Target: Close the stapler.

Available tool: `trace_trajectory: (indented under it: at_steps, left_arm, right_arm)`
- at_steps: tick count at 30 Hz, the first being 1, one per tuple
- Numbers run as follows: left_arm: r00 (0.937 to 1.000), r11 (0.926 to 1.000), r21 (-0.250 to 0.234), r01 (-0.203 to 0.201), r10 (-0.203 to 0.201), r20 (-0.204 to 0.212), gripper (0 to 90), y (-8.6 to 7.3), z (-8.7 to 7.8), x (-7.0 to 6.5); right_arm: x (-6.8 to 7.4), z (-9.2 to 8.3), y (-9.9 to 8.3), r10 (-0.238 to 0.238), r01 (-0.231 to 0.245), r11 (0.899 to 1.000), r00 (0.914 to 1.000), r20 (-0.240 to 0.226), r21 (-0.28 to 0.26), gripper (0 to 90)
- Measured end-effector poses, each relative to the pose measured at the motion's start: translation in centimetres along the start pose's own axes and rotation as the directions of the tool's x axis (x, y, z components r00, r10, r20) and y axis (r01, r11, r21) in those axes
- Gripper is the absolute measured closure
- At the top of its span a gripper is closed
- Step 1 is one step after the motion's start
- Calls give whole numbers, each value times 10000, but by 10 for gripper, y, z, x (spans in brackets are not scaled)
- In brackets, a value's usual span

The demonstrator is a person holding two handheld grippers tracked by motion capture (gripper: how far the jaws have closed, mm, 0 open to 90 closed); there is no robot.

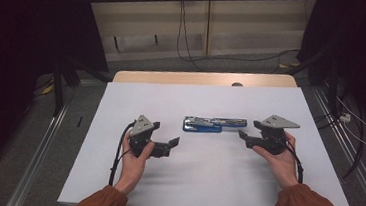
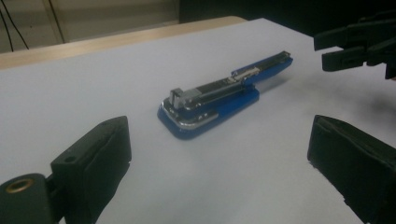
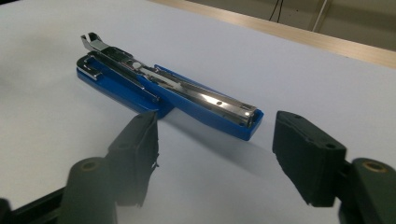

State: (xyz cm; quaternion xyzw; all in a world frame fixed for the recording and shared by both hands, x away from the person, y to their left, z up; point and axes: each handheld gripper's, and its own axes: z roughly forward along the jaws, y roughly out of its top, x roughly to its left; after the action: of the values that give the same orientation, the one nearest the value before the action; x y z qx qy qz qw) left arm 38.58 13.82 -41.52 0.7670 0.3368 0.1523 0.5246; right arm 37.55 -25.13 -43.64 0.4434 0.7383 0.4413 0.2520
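Both grippers' fingers open, empty: left gripper (image 1: 171, 144), right gripper (image 1: 246, 132) flank blue stapler (image 1: 214, 124).

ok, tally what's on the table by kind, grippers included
Blue stapler, swung open flat: 1
Handheld grippers: 2, the left gripper and the right gripper, both open and clear of the stapler
Total: 3
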Motion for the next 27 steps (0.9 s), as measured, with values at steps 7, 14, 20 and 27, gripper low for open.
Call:
trace_trajectory:
  at_steps: [7,14,20,27]
  left_arm:
    - [9995,9996,19,-295,296,-99,65,9,15,4]
    - [9996,9976,623,-287,288,0,66,7,33,7]
    - [9978,9987,347,-370,388,-533,68,9,42,10]
    - [9980,9975,610,-361,392,-489,54,14,56,15]
  right_arm:
    - [4,7,-2,-25,32,9999,9993,-376,161,386]
    - [7,11,-2,-256,270,9994,9975,-653,207,496]
    - [5,11,-3,-174,200,9992,9971,-738,357,600]
    - [4,9,-4,-165,177,9993,9992,-363,321,774]
